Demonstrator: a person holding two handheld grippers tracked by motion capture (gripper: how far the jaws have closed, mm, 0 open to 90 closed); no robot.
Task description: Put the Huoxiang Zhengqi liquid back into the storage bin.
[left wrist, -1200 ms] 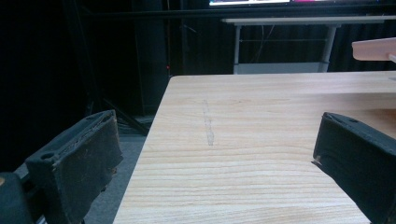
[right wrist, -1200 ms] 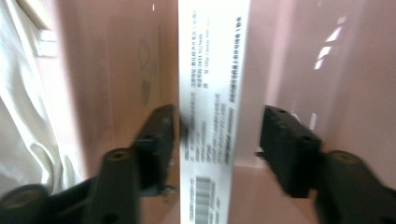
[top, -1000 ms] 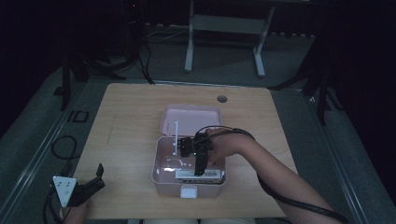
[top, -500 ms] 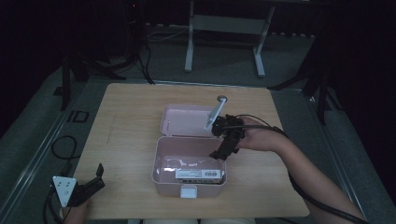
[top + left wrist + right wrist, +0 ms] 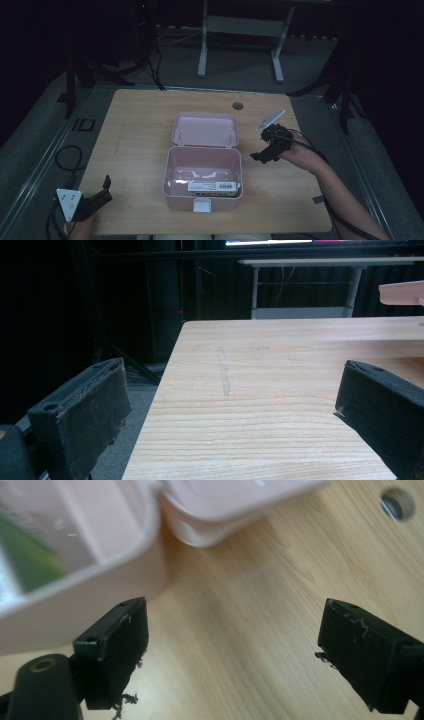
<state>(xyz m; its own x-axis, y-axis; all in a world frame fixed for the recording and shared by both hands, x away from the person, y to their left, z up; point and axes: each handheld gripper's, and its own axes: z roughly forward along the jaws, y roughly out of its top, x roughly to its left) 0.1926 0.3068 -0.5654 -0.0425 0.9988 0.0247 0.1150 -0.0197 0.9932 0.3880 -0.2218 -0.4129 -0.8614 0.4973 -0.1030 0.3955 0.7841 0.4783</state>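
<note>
Pink plastic box sits mid-table, lid flipped open and lying back toward the far edge. Inside the box, near its front wall, I see a flat white labelled pack w/ barcode; can't read what it is. White latch tab on box front, facing me.

My right gripper is off to the right of the box, just beside it, above the wooden table, not touching box or lid. Jaws spread wide, and they've just been opening; nothing between them. Right gripper view: both black pads apart, bare wood grain in the gap, pink box corner and lid edge upper left, blurred. Round cable hole in the tabletop top right; same hole in high view, past the lid. Grey three-cornered plate on top of right gripper tilts up.

My left gripper is at the near-left table corner, well apart from the box. Jaws spread, nothing between. Left gripper view: pads wide, bare table w/ a faint scuff mark, pink lid edge at far right. Grey plate on top.

Room around is dark; a white desk frame stands beyond the table.
</note>
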